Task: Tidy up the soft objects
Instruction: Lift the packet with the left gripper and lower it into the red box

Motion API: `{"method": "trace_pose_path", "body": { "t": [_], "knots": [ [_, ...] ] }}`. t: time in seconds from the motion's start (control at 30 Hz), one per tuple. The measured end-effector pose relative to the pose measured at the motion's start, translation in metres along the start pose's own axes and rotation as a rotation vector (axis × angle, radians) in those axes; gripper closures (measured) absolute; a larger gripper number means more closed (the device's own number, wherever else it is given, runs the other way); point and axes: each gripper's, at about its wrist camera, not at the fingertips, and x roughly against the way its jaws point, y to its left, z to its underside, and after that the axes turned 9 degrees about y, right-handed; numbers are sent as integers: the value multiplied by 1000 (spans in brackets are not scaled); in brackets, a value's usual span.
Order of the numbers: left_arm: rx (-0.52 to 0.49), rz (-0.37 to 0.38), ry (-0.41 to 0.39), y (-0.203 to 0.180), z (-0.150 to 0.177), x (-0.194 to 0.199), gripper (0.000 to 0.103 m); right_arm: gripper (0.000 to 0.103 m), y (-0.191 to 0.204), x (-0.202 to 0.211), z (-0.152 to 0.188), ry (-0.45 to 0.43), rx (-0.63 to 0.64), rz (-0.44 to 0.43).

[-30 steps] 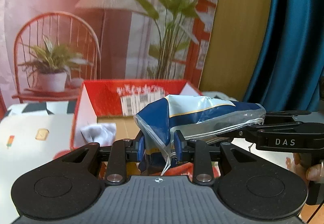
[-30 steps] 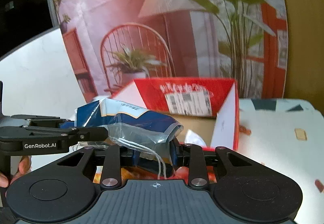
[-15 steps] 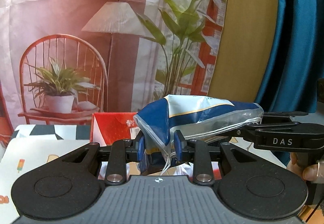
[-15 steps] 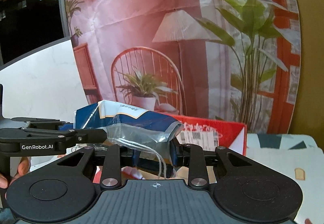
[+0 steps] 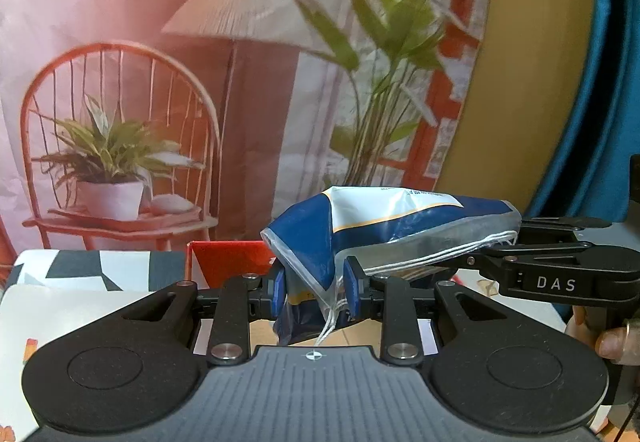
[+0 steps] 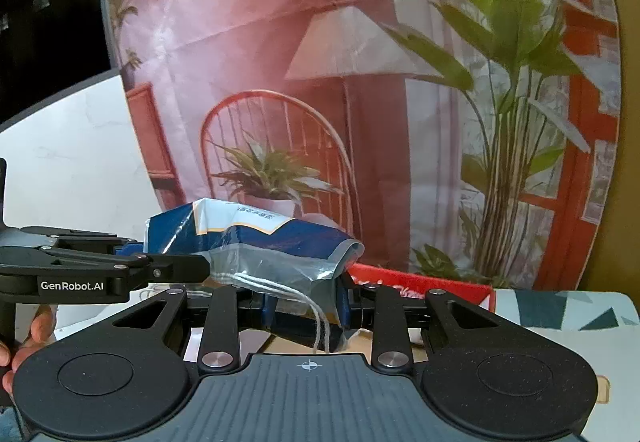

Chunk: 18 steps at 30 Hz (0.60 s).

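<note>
A soft blue-and-white plastic pack (image 5: 384, 218) with white strings inside is stretched in the air between both grippers. My left gripper (image 5: 314, 288) is shut on its left end. My right gripper (image 6: 306, 306) is shut on the other end of the pack (image 6: 256, 238). In the left wrist view the right gripper (image 5: 480, 262) comes in from the right side. Under the pack only the far rim of the red cardboard box (image 5: 228, 256) shows, also at the red box (image 6: 420, 284) in the right wrist view.
A printed backdrop (image 5: 160, 82) with a chair, lamp and plants hangs behind the table. A patterned tablecloth (image 5: 60, 282) covers the table. A blue curtain (image 5: 600, 102) is at the right. A person's hand (image 6: 28, 338) holds the left gripper's handle.
Both grippers have risen and moved forward with the pack held between them. The red box has sunk from the middle of each view to a thin strip behind the fingers.
</note>
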Motion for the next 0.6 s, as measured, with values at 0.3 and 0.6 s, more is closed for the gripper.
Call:
{"method": "trace_pose_path", "body": {
  "t": [0.3,0.6],
  "knots": [
    [69,-5,193,30,3,-68,71,76,-27,-77,-2,178,-83,-6],
    [62,1,359,38,13,-108,71,76,-42,-123,15,381,-214,-5]
  ]
}}
